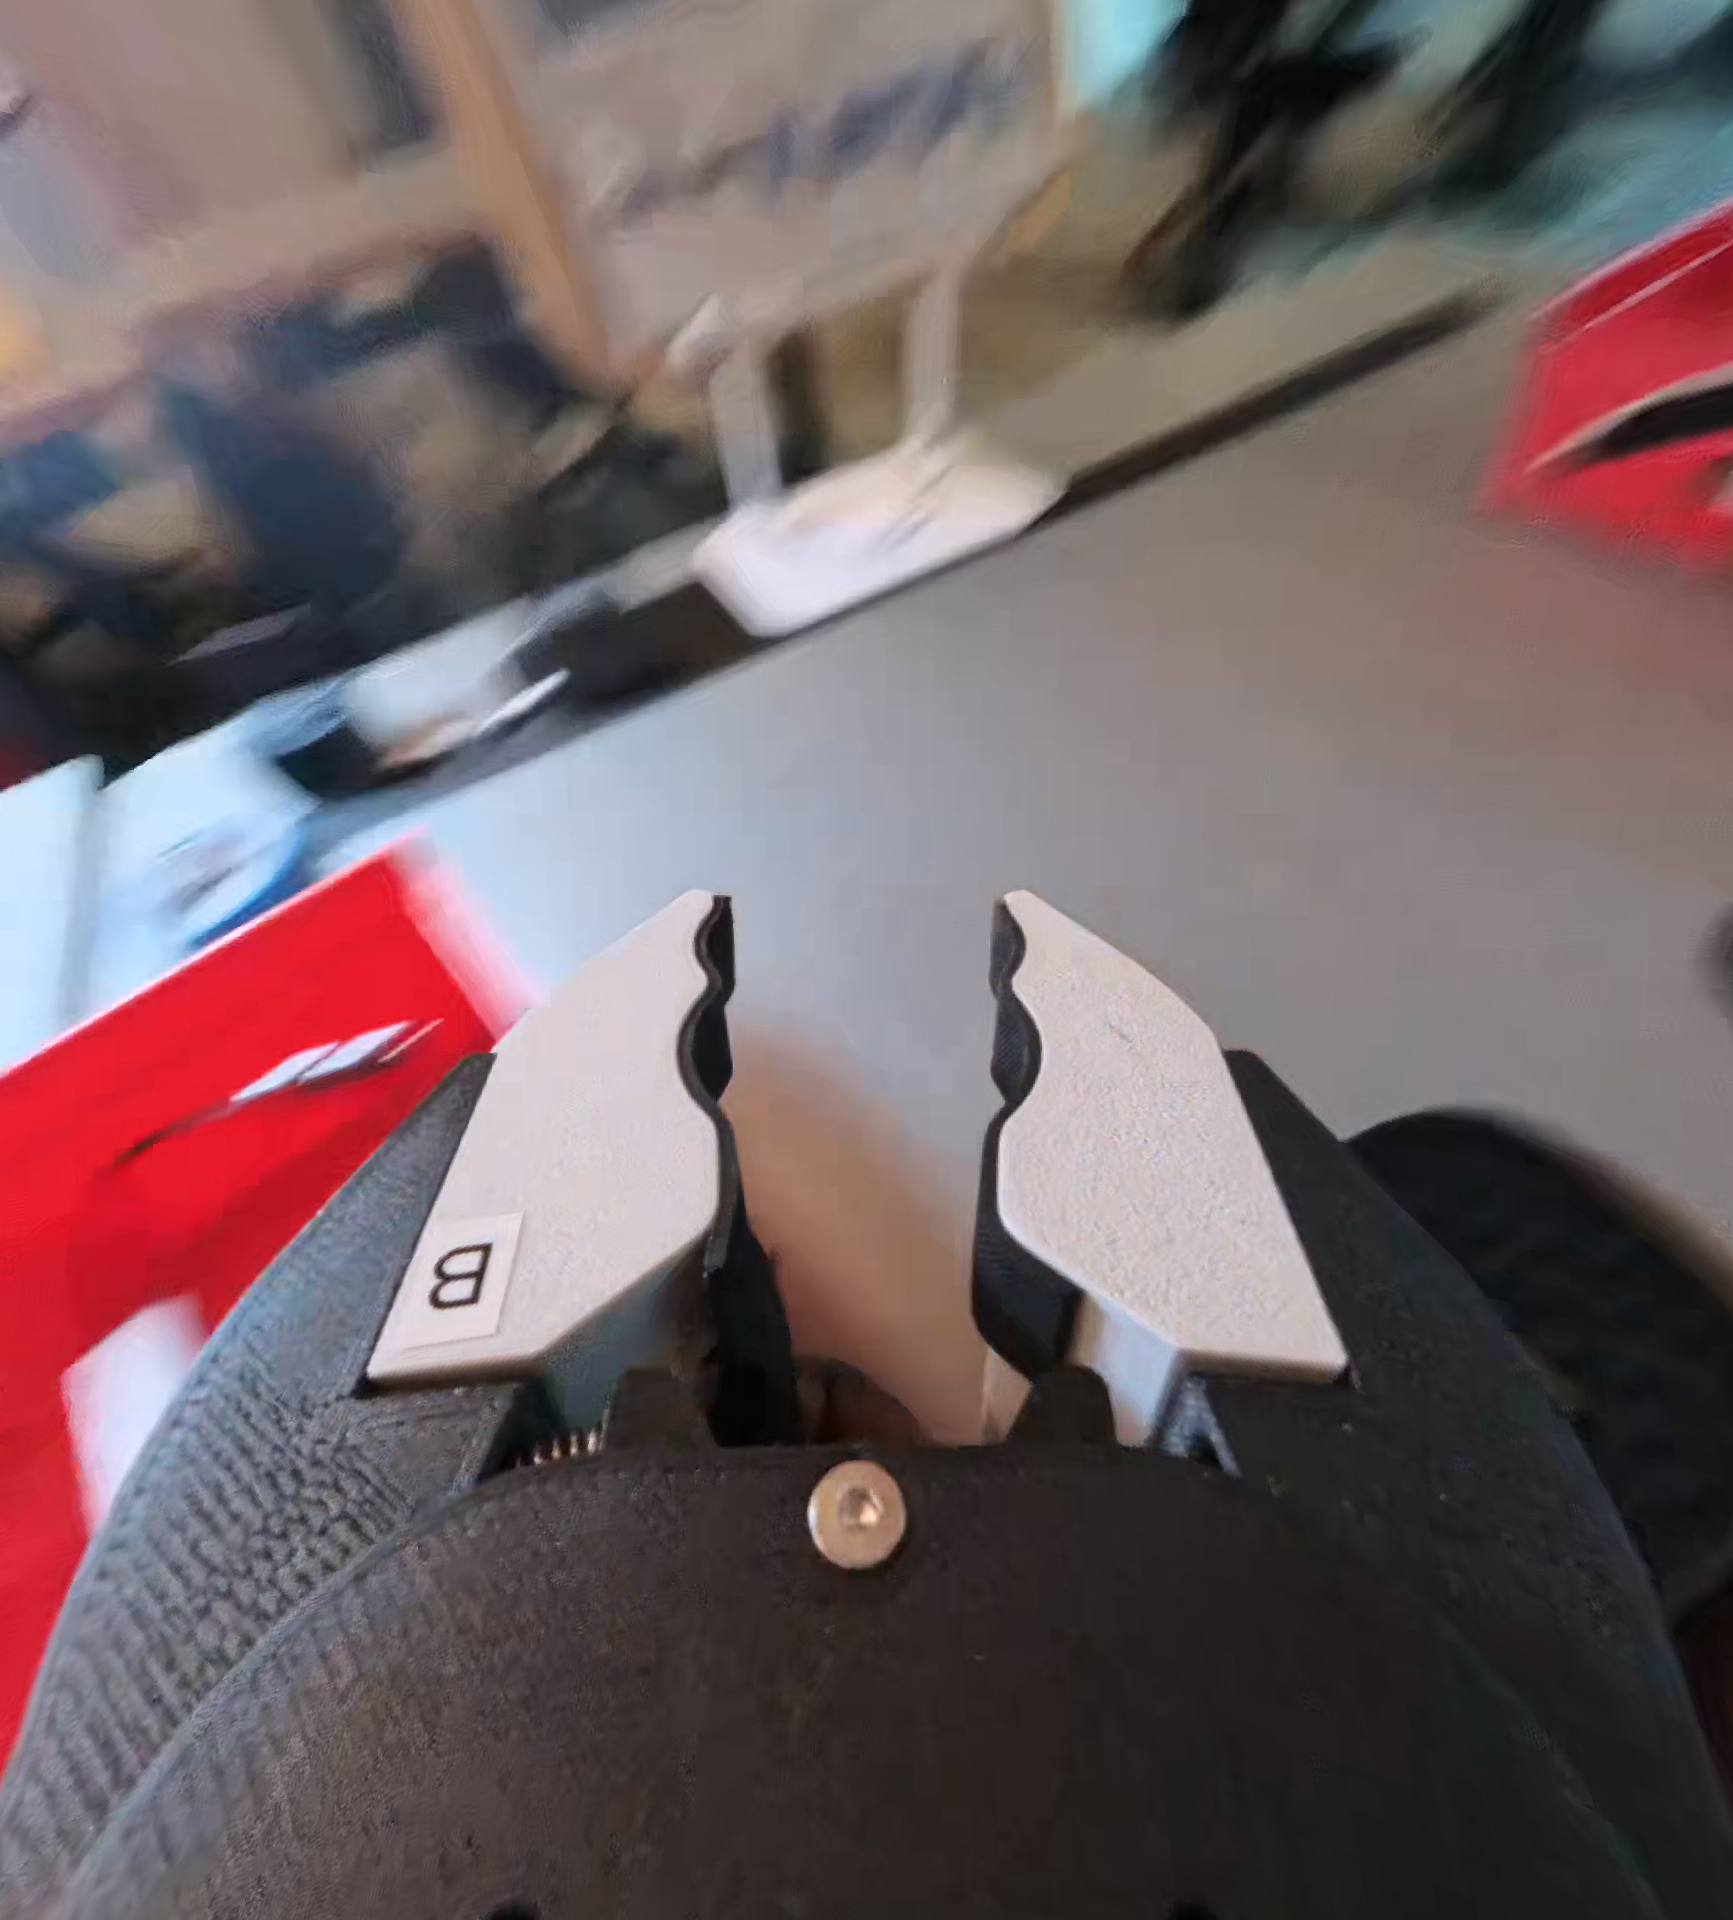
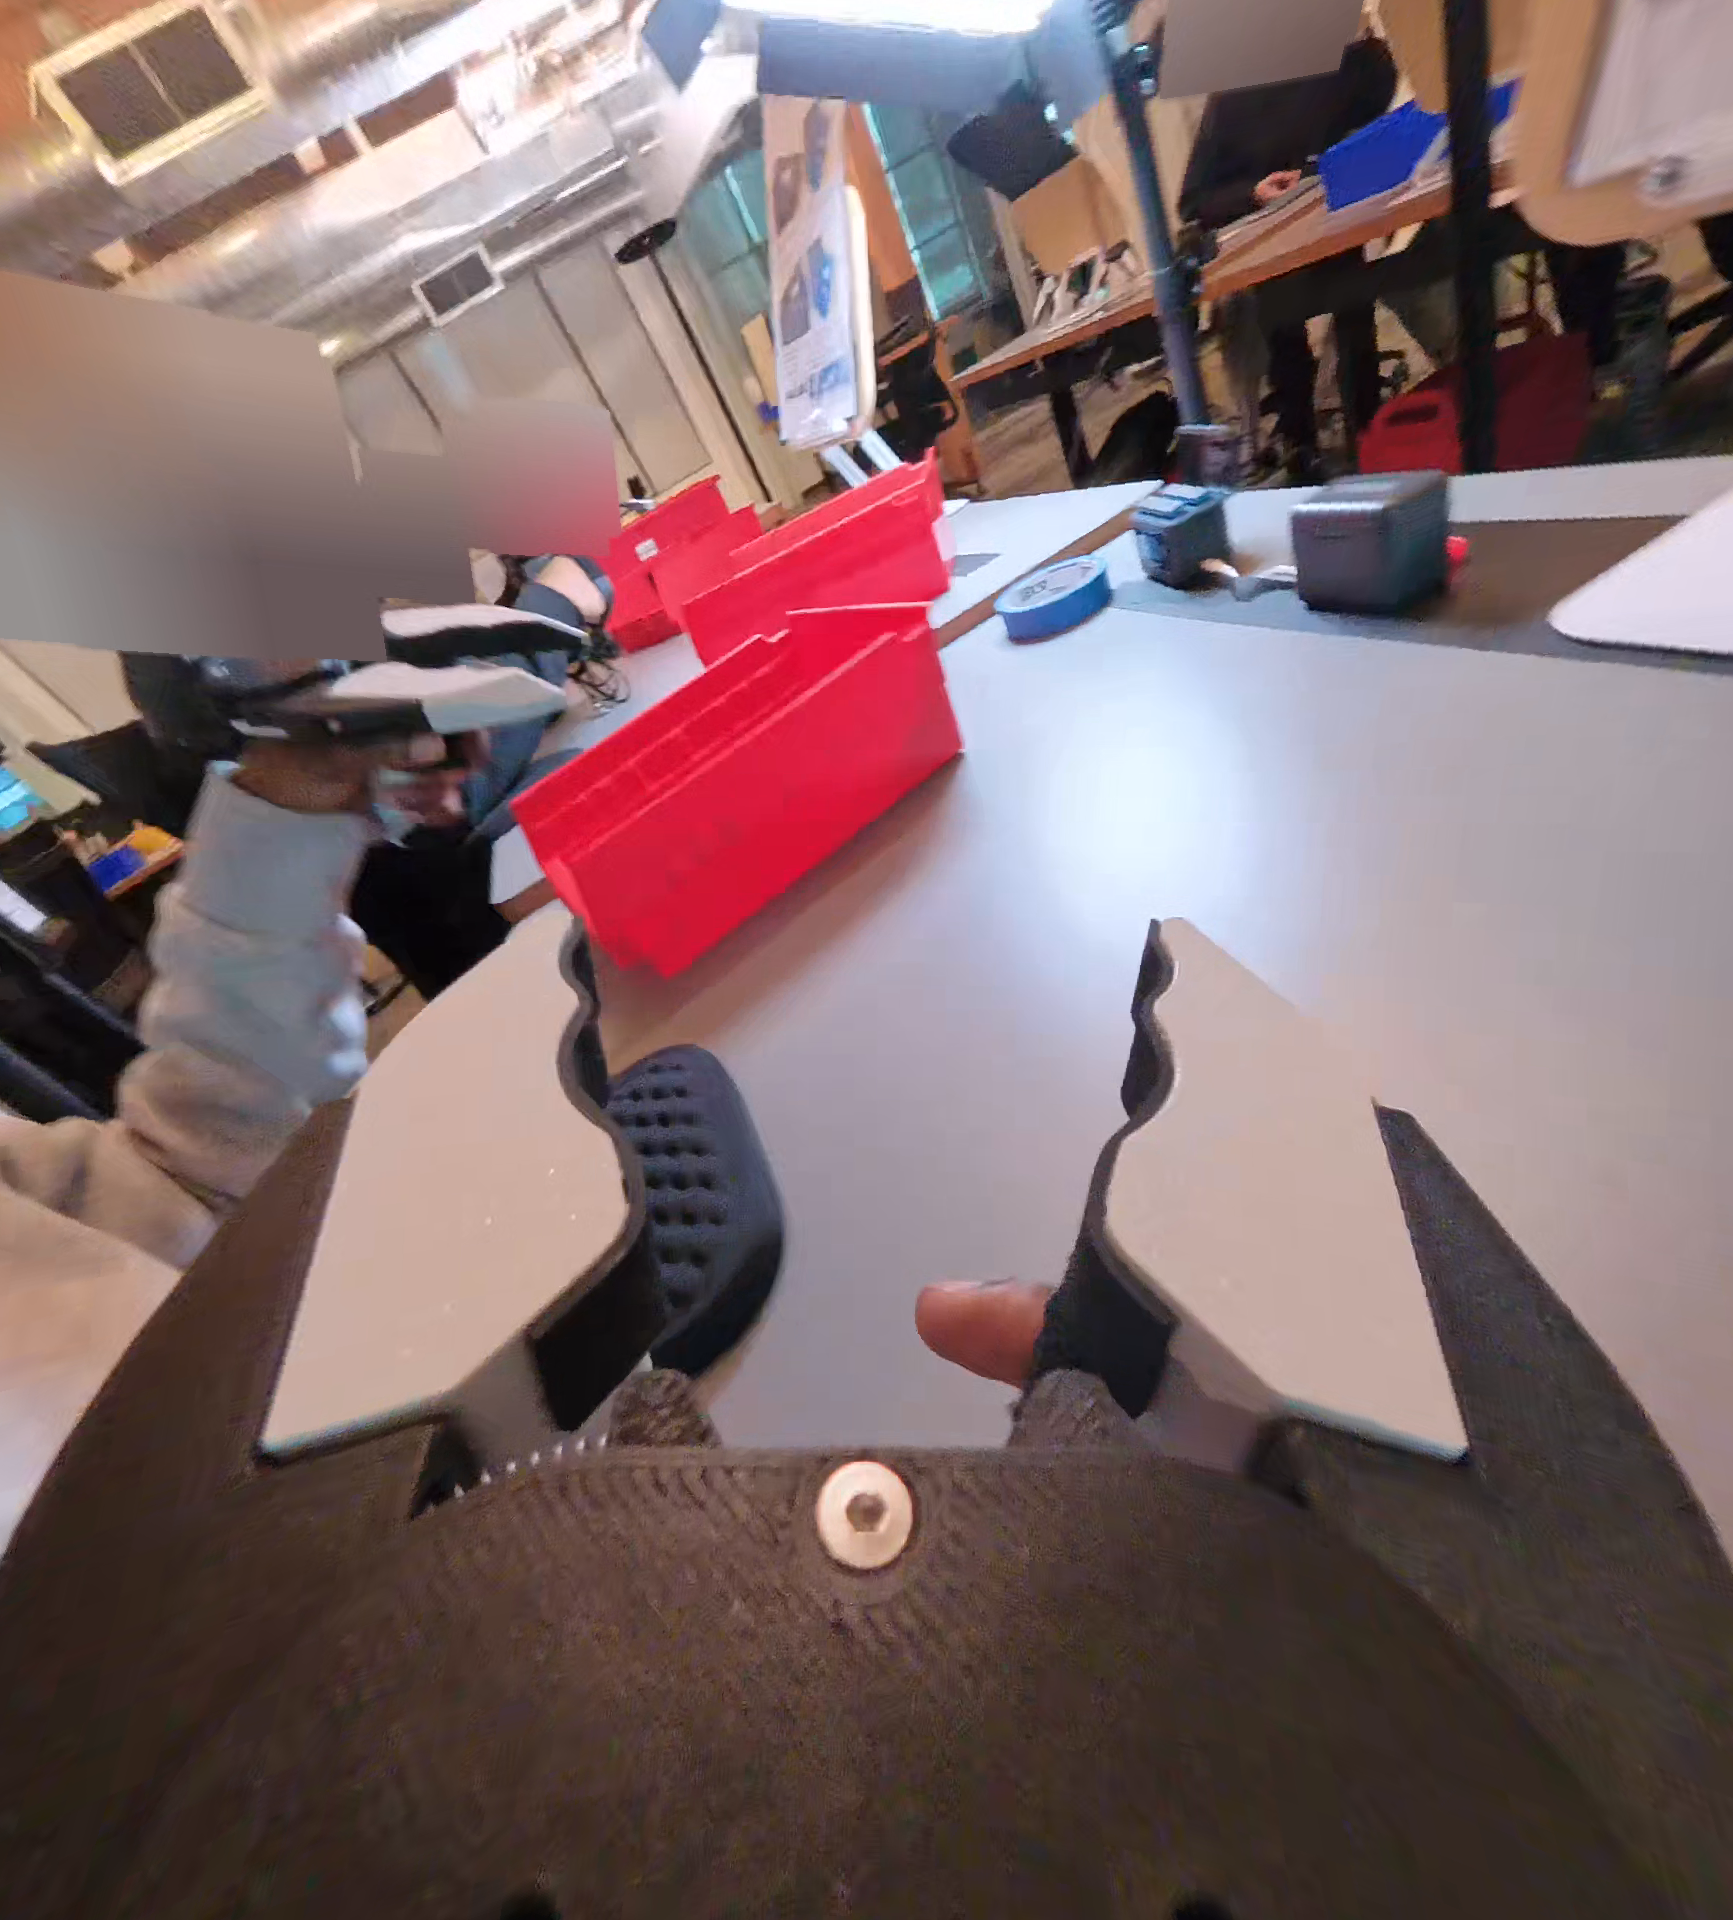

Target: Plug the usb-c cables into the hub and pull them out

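Note:
I see no USB-C hub and no cable in either view. My left gripper point(image 1: 862, 914) is open with a moderate gap and holds nothing; it hangs over the grey table point(image 1: 1205, 727), and its view is motion-blurred. My right gripper point(image 2: 867, 935) is wide open and empty above the same table point(image 2: 1309, 883). The left gripper also shows in the right wrist view point(image 2: 467, 665), held up at the left by a hand in a grey sleeve point(image 2: 249, 935), off the table's edge.
Several red bins point(image 2: 758, 769) stand at the table's left; red bins also show blurred in the left wrist view point(image 1: 166, 1195). A blue tape roll point(image 2: 1054, 594), a black box point(image 2: 1371, 556) and a white stand base point(image 2: 1714, 592) sit at the back. A black perforated object point(image 2: 706, 1195) lies below my right gripper.

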The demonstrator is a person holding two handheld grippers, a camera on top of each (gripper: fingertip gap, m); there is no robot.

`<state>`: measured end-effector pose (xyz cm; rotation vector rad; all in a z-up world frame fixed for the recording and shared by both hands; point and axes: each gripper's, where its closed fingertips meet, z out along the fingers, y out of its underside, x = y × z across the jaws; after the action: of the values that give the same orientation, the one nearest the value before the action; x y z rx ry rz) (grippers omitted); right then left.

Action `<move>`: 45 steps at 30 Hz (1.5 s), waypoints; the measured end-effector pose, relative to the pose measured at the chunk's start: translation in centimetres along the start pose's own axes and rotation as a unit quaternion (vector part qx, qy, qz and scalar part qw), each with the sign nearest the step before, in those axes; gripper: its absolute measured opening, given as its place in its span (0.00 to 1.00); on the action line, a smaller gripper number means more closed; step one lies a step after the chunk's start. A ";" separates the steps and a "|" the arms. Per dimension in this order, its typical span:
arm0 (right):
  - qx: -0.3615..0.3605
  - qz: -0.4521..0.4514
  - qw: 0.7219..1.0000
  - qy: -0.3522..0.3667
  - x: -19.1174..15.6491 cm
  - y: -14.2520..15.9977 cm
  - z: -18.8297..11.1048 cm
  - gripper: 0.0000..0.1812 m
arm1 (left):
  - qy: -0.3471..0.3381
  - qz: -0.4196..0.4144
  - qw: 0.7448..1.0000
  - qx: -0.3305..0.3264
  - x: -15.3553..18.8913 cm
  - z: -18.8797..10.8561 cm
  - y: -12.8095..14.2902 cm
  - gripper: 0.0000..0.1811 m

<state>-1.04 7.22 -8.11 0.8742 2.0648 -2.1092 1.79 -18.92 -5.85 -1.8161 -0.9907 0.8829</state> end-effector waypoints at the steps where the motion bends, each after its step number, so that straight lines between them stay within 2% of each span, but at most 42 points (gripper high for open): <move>1: 0.003 0.003 1.000 0.015 1.4 0.7 -0.4 0.55 | -0.083 0.006 0.995 -0.060 -4.4 -1.1 1.8 0.26; 2: 0.000 -0.002 0.999 0.036 2.7 1.4 -0.7 0.56 | -0.165 0.011 0.979 -0.116 -8.5 -2.5 3.6 0.26; 3: -0.003 -0.014 0.999 0.046 3.4 1.9 -0.8 0.56 | -0.211 0.021 0.961 -0.177 -11.3 -3.7 5.7 0.26; 5: -0.001 -0.025 0.999 0.043 3.4 2.4 -0.7 0.56 | -0.218 0.017 0.938 -0.270 -13.7 -4.4 9.7 0.28; 7: 0.001 -0.030 0.999 0.035 3.0 2.5 -0.5 0.56 | -0.238 0.043 0.918 -0.316 -15.5 -4.4 12.6 0.24; 9: -0.003 -0.046 0.998 0.043 3.0 2.7 -0.4 0.55 | -0.282 0.069 0.886 -0.361 -17.5 -4.6 15.4 0.22; 11: -0.010 -0.053 0.997 0.047 3.1 3.2 -0.4 0.55 | -0.297 0.081 0.871 -0.383 -18.4 -4.2 17.4 0.19; 14: -0.011 -0.038 0.998 0.040 3.1 3.5 -0.3 0.54 | -0.307 0.111 0.857 -0.397 -19.0 -3.5 19.1 0.17; 17: -0.009 -0.023 0.999 0.033 3.3 3.6 -0.2 0.54 | -0.281 0.101 0.863 -0.407 -18.3 -2.6 20.3 0.16; 19: -0.010 -0.022 0.999 0.036 3.4 3.7 -0.3 0.53 | -0.268 0.088 0.863 -0.420 -17.9 -2.4 21.3 0.20; 21: -0.009 -0.020 0.999 0.036 3.5 3.7 -0.2 0.52 | -0.272 0.100 0.850 -0.440 -18.2 -2.6 22.1 0.26; 25: -0.009 -0.016 0.999 0.035 3.6 3.9 -0.2 0.52 | -0.290 0.154 0.820 -0.469 -19.1 -2.6 23.3 0.25; 29: -0.010 -0.017 0.999 0.041 3.9 3.9 -0.2 0.52 | -0.320 0.191 0.803 -0.465 -20.1 -2.7 23.3 0.23; 31: -0.011 -0.015 0.999 0.040 3.9 4.1 -0.2 0.51 | -0.340 0.222 0.782 -0.472 -21.0 -3.2 23.5 0.23; 34: -0.013 -0.013 0.999 0.040 4.0 4.2 -0.2 0.51 | -0.358 0.252 0.774 -0.457 -21.7 -3.2 23.3 0.18; 36: -0.014 -0.009 0.999 0.042 4.1 4.2 -0.2 0.50 | -0.349 0.268 0.762 -0.475 -21.8 -3.4 23.5 0.14; 38: -0.013 -0.006 0.999 0.044 4.2 4.3 -0.3 0.49 | -0.337 0.263 0.762 -0.487 -21.7 -3.3 23.7 0.10; 41: -0.011 -0.003 0.999 0.050 4.5 4.3 -0.5 0.48 | -0.353 0.288 0.761 -0.462 -21.8 -3.1 22.3 0.07; 45: -0.007 0.001 0.999 0.050 4.7 4.2 -0.5 0.46 | -0.371 0.268 0.798 -0.391 -21.1 -3.3 19.3 0.06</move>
<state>-2.98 8.84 -13.92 0.9992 2.1227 -2.0878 0.75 -44.73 -18.51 -2.5877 -1.5011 1.8333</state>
